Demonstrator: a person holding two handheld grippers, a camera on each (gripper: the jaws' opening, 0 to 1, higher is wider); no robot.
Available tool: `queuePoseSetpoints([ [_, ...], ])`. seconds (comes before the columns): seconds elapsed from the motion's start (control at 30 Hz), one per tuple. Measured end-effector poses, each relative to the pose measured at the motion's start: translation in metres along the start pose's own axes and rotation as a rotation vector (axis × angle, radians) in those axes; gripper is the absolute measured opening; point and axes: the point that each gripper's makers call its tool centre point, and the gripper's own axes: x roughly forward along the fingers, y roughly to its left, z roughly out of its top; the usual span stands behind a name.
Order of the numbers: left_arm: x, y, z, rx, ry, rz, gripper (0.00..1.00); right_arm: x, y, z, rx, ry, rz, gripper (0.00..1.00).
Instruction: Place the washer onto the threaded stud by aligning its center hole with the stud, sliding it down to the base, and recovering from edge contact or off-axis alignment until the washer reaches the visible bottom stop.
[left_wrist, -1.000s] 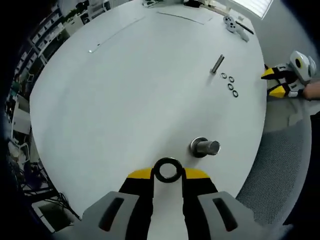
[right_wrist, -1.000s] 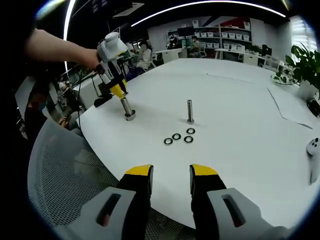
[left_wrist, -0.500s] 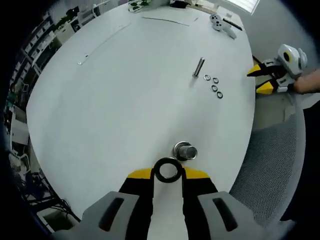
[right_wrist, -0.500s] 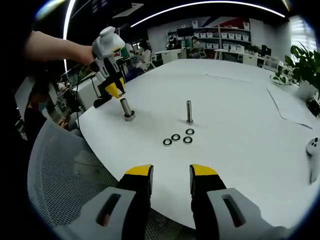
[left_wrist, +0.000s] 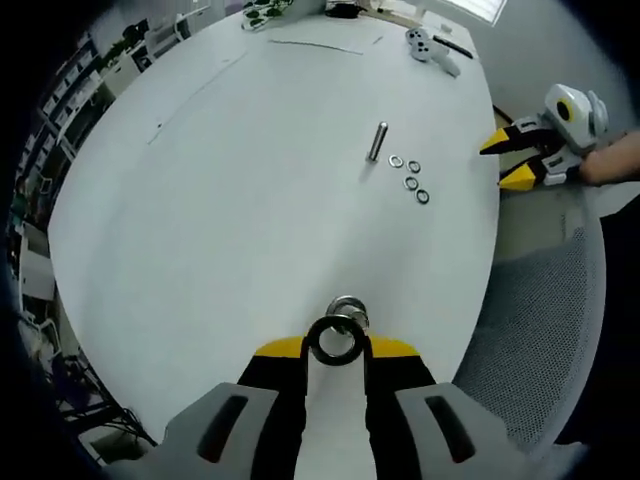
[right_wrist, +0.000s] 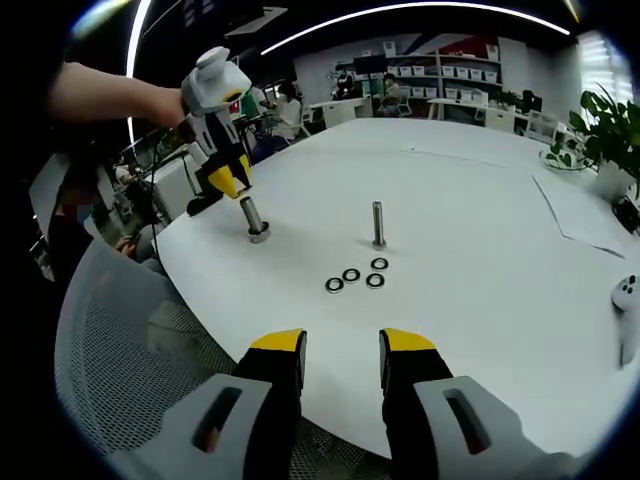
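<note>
washer (left_wrist: 334, 340) in left gripper (left_wrist: 335, 347), above stud (left_wrist: 348, 308)

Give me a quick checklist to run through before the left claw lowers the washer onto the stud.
1. Washer held in left claw: ok.
2. Washer hole over the stud: not ok, the stud top sits just past the ring.
3. Washer level with the stud axis: cannot tell.
4. Right claw open and apart from the stud: ok.
5. Spare washers and second stud out of the path: ok.
6. Bottom stop at the stud base clear: ok.
</note>
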Motion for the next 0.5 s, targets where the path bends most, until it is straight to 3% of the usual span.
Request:
queuePoseSetpoints([
  [0.5,0.008,-0.011,0.006,0.047,0.022,-0.021,0.19,0.0,-0.001,-0.001,0.002,0.0,-0.003,0.32],
])
